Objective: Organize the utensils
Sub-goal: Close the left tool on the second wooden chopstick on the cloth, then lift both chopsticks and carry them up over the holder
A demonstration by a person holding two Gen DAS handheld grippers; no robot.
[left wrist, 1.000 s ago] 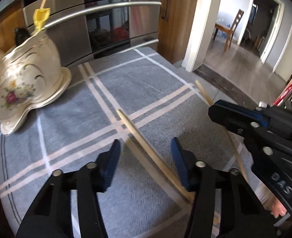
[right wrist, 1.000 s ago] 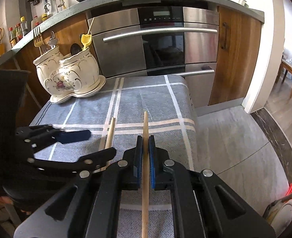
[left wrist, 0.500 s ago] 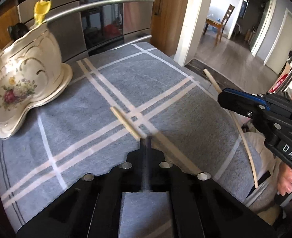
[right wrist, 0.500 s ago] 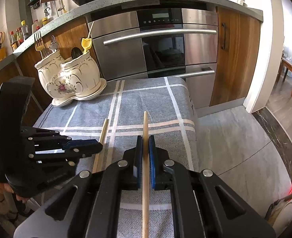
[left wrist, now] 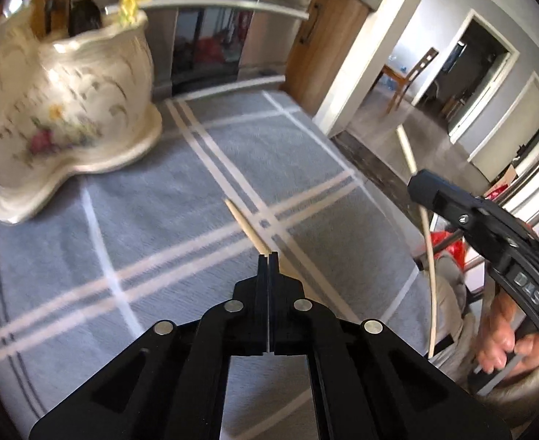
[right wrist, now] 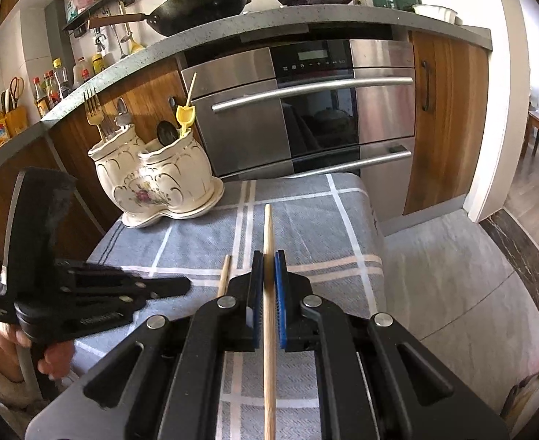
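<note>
Left wrist view, right gripper (left wrist: 421,179) lettering: "DAS"
Left gripper (left wrist: 268,256): clamped on chopstick (left wrist: 245,225)
Right gripper: clamped on second chopstick (right wrist: 268,234)

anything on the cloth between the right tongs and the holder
Only bare checked cloth lies between the right tongs and the holder, seen in the right wrist view.

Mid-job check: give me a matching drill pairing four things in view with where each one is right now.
Things:
1. right chopstick
2. left chopstick
3. yellow utensil
4. black wok

Places:
A. on the counter above the oven
B. clamped in the right gripper
C. standing in the ceramic holder
D. pinched in the left gripper

Pairs: 1-B, 2-D, 3-C, 4-A
</note>
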